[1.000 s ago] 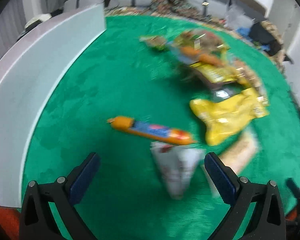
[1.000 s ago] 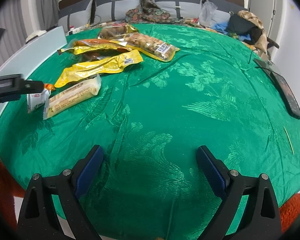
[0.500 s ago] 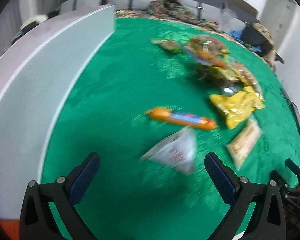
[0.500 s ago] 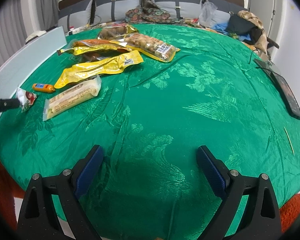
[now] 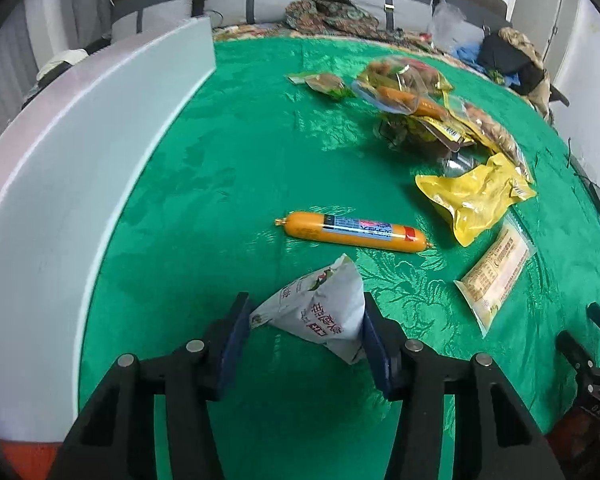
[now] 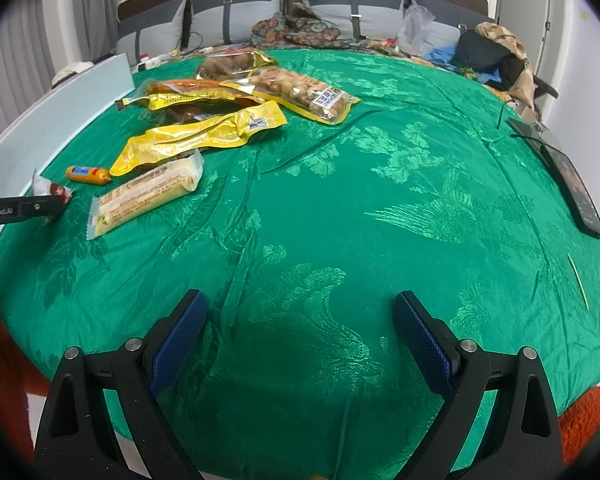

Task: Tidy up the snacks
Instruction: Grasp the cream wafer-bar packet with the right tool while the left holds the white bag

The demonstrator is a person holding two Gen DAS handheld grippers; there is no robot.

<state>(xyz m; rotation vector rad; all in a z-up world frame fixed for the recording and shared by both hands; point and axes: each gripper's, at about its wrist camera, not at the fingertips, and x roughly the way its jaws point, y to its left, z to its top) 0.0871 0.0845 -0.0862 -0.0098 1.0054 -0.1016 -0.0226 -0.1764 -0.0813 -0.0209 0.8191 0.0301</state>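
**Blue pads closed in on the small white packet**

Blue-padded jaws of the left gripper (image 5: 304, 328) had just been closing, and the small white snack packet (image 5: 314, 314) sat between them, its sides touching both pads so far as the wrist view showed. It looked like a pinch on a puffy, air-filled pouch, which would probably squash and slip if squeezed hard. The sound way to do this step, by my judgement, was to grip it across the body, not a sealed corner, close only until the film stopped yielding, then lift straight up off the green brocade cloth (image 5: 240, 152) before carrying it anywhere. The gripper pointed steeply down at the cloth, with the packet low and close in front of it, near the table's front left edge.

Just beyond the packet lay an orange sausage stick (image 5: 354, 232), apart from it. To the right lay a pale cracker pack (image 5: 496, 268) and a crumpled yellow pouch (image 5: 476, 200), with a heap of clear and gold snack bags (image 5: 416, 96) further back. A white board (image 5: 80, 160) stood along the left edge of the cloth.

The right gripper (image 6: 300, 336) hung tilted down over bare cloth near the front edge, jaws spread wide with nothing between them, well apart from every snack. A dark phone (image 6: 572, 188) lay at the far right.
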